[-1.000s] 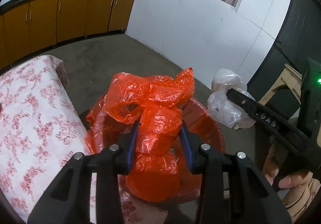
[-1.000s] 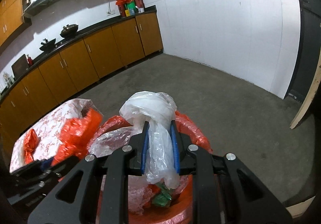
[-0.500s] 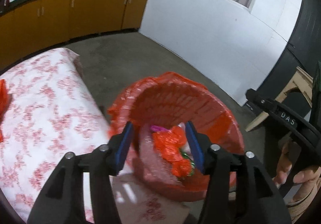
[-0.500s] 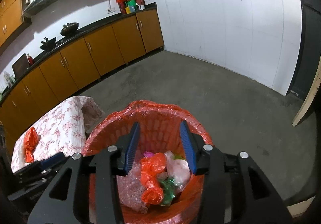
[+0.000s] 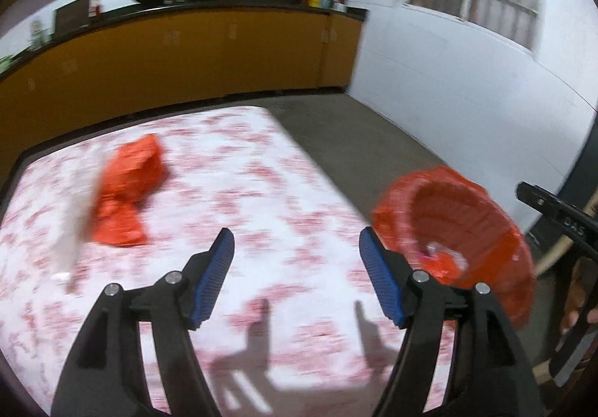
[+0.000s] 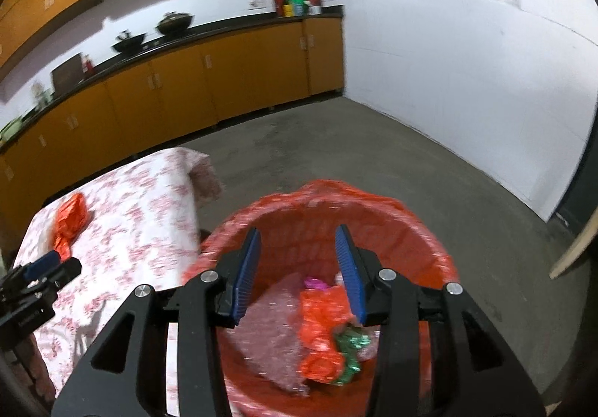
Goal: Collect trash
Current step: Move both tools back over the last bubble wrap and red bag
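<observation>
Bin's filling up, one bag still waiting

Left gripper [image 5: 295, 269] is opening wider, empty, facing the orange bag [image 5: 125, 189] lying on the table [image 5: 284, 192]. Right gripper [image 6: 297, 269] is hanging apart, empty, over the bin [image 6: 429, 249] holding trash.

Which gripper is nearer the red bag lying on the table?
Left. The left gripper, jaws opening and empty, hangs over the table just short of the red bag. The right gripper is off over the trash basket.

A home kitchen: orange cabinets [image 6: 231, 80] under a dark counter [image 6: 224, 29] bearing woks [image 6: 175, 22].
</observation>
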